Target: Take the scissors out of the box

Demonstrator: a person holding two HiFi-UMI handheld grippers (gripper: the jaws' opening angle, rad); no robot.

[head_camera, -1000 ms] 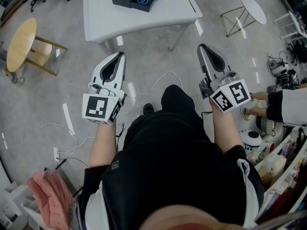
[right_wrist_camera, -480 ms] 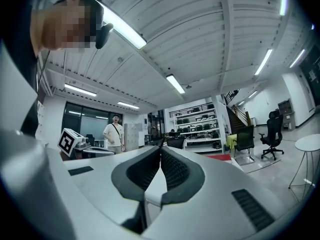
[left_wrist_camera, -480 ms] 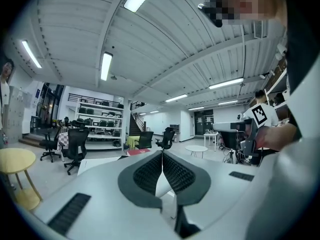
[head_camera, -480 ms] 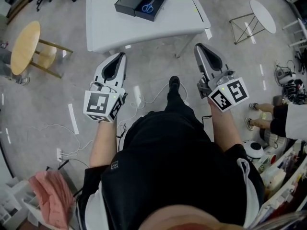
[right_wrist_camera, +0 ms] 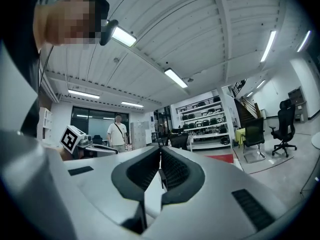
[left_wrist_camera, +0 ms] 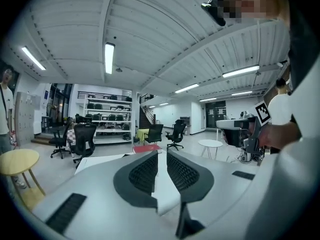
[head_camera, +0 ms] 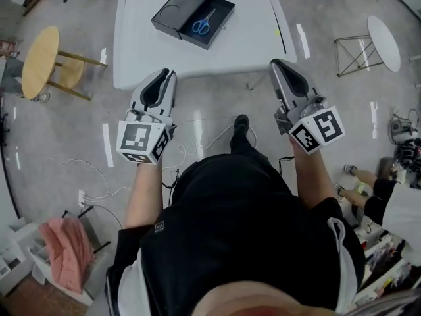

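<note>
The scissors lie in the right-hand half of the open black box, well ahead of both grippers on the white tabletop. From the left gripper they sit ahead and a little to its right; from the right gripper they are ahead and further off to its left. By my eye the left one has the shorter reach. The scissors lie on a slant, with the blue handles at the end nearer the left gripper and the blades pointing away and off to the right. A reach from the left side would meet the handles first.

The left gripper's jaws have just been opening. They now stand a small way apart with nothing between them. The right gripper's jaws are closed together at the tips, and it holds nothing either.

Since a second ago the person has walked up to the table. Its near edge, then far ahead, now lies just ahead of both grippers' tips, and the box is much nearer too. Neither gripper is over the box yet.
</note>
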